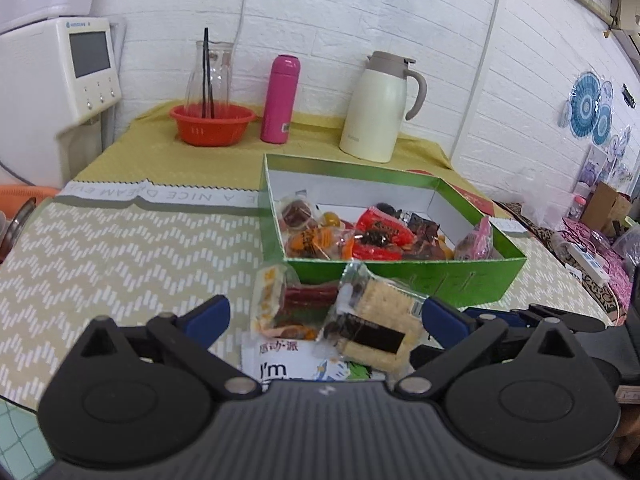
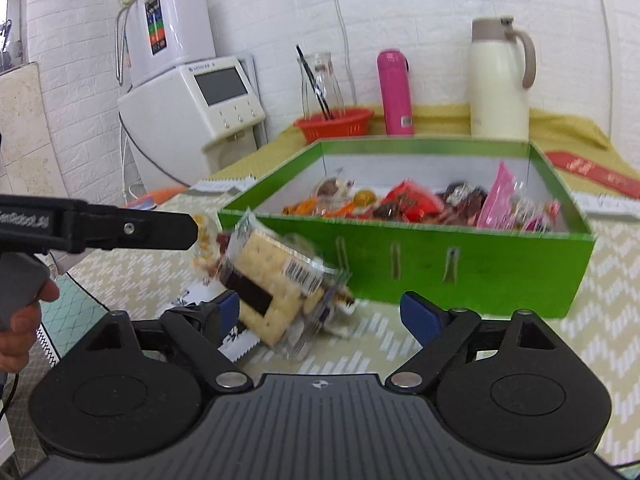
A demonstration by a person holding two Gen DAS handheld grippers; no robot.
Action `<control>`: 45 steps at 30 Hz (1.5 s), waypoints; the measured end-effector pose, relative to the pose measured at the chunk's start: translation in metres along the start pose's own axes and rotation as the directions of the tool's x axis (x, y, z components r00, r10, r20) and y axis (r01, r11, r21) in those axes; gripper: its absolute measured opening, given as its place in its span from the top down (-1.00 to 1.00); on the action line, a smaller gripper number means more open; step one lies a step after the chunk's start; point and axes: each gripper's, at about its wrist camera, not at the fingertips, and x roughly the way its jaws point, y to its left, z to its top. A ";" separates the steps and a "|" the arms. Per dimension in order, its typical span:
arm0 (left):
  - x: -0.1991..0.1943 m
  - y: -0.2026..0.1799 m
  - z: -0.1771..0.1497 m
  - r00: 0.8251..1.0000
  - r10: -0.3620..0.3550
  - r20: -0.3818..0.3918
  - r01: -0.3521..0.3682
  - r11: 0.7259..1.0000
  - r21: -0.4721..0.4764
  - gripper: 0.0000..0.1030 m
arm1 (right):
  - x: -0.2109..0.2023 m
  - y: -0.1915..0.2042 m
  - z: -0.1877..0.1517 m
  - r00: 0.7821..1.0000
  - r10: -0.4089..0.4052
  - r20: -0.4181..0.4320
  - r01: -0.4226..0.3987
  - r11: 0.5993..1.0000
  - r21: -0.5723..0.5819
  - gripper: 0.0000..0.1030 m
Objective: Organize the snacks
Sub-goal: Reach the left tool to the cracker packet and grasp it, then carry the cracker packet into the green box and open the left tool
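Left wrist view: cracker pack (image 1: 376,320) sits right between the spread-apart fingers of the left gripper (image 1: 326,312), with the green snack box (image 1: 404,276) just past the fingertips. Right gripper (image 2: 320,316) hangs wide open too, the pack tilted by its left finger (image 2: 229,308).

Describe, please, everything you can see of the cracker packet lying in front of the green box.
The cracker packet is a clear plastic wrapper holding pale square crackers with a dark filling, a black label band and a barcode at one end. It lies tilted on the other loose snacks, just outside the near wall of the green box. The left hand-held gripper is open around it.
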 end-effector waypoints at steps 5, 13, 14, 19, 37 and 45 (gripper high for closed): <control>0.009 -0.007 -0.003 0.999 -0.045 -0.022 0.046 0.998 0.041 -0.97 | 0.009 0.001 -0.005 1.000 0.017 -0.021 -0.016 0.999 0.035 -1.00; 0.034 -0.009 0.003 0.991 -0.112 -0.078 0.113 0.993 0.010 -0.94 | 0.005 -0.001 -0.006 0.999 0.023 -0.024 -0.021 0.998 0.057 -0.19; 0.036 -0.008 0.003 0.988 -0.130 -0.089 0.130 0.991 -0.004 -0.73 | 0.003 -0.002 -0.006 0.999 0.030 -0.024 -0.029 0.998 0.061 -0.14; 0.040 -0.015 -0.004 0.963 -0.210 -0.168 0.209 0.978 -0.028 0.04 | -0.011 -0.002 -0.010 0.999 0.046 -0.019 -0.045 0.997 0.069 0.47; 0.032 -0.055 -0.021 0.951 -0.258 -0.167 0.264 0.965 0.009 -0.32 | -0.065 -0.027 -0.036 0.991 -0.135 -0.018 0.136 0.988 0.066 -0.50; 0.064 -0.053 -0.025 0.940 -0.249 -0.235 0.249 0.968 -0.033 -0.39 | -0.057 -0.011 -0.041 0.994 -0.104 -0.024 0.103 0.994 -0.030 -0.85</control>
